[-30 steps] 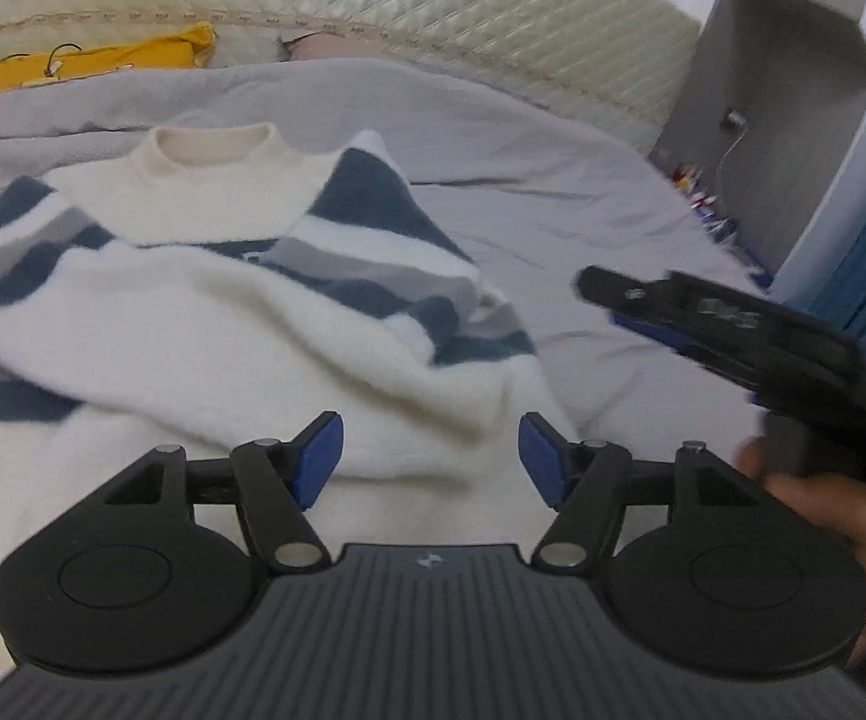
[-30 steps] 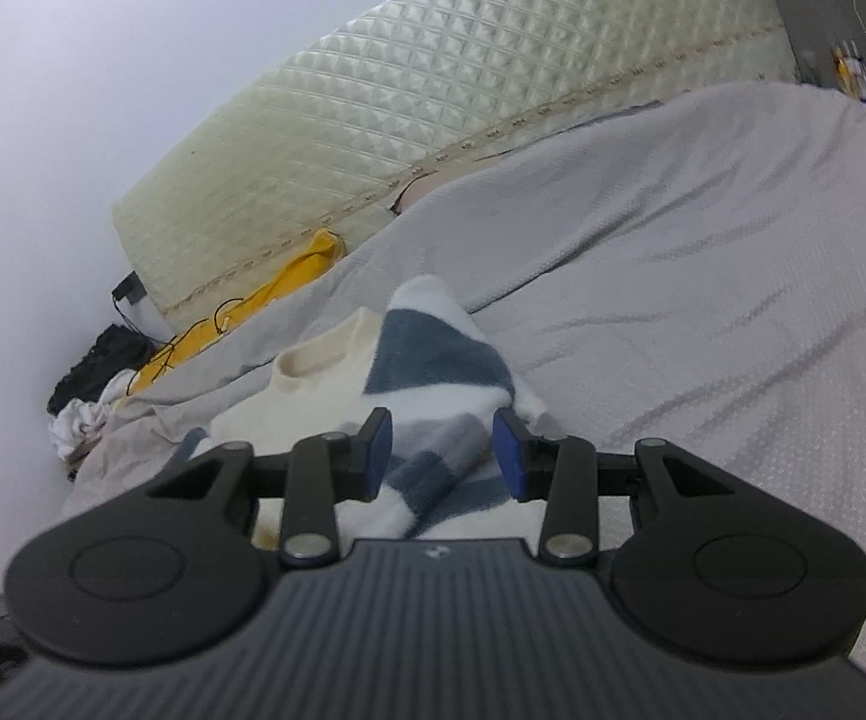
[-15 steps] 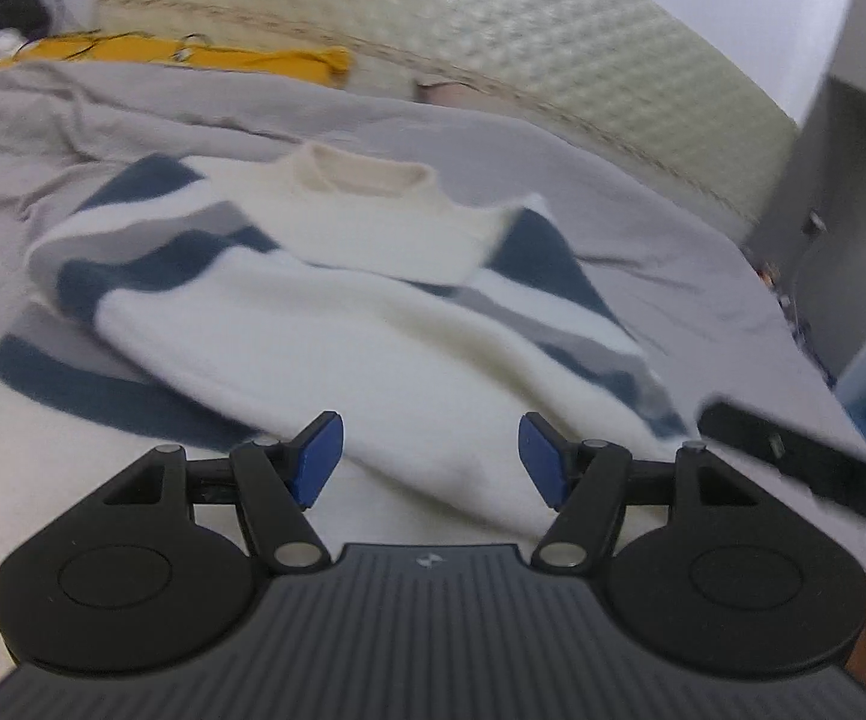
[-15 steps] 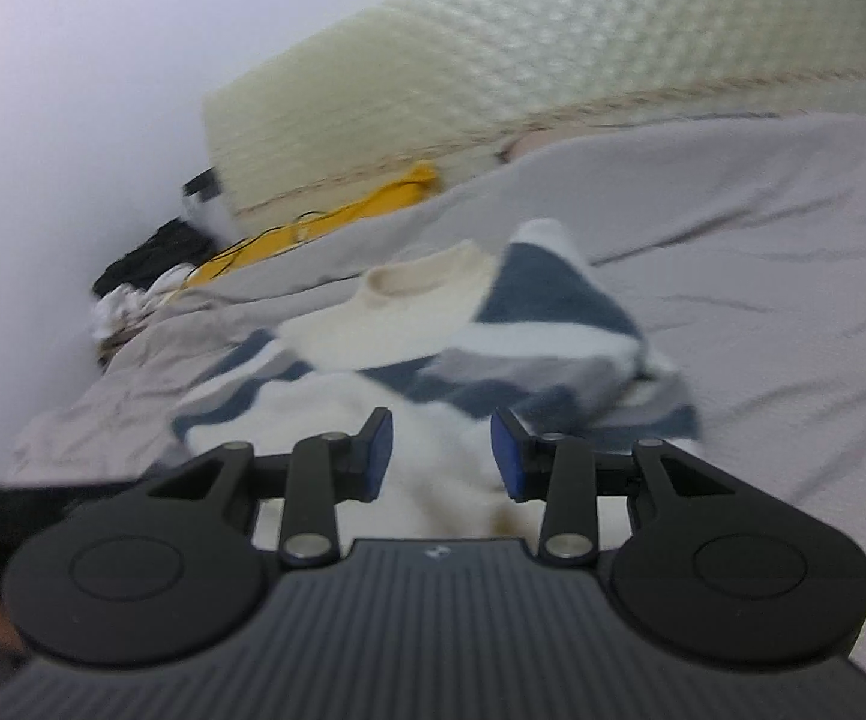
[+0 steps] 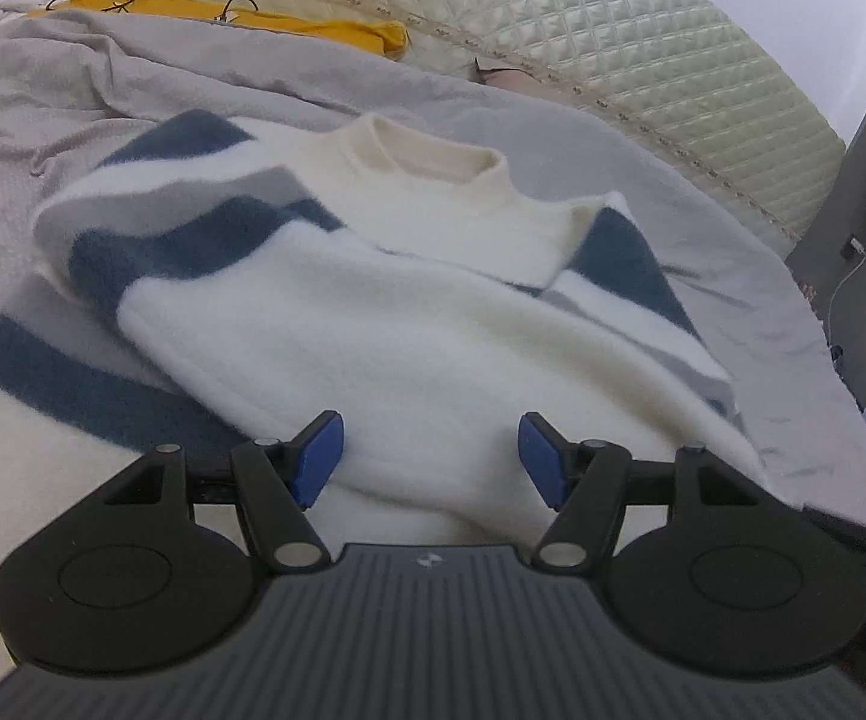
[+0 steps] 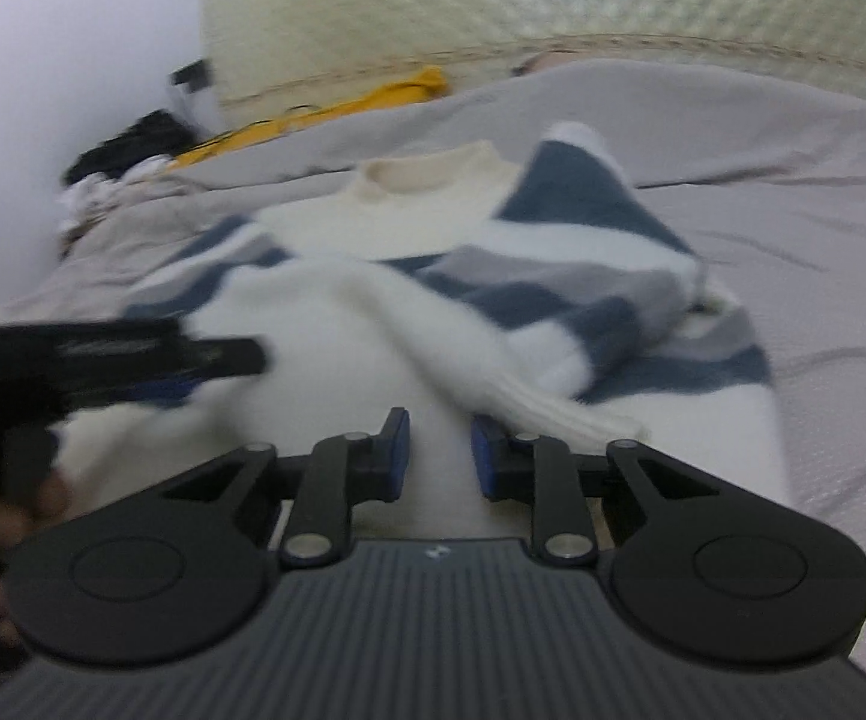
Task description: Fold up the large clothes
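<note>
The left gripper [image 5: 429, 450] is held wide. The right gripper [image 6: 440, 447] (closing, narrow) is empty: the sweater [image 5: 420, 324] ahead could be pinched too shallowly.

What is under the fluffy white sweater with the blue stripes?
The fluffy white, blue and grey striped sweater lies on a grey bedsheet, which shows all round it. Whatever is under the sheet itself is covered, so I cannot tell.
</note>
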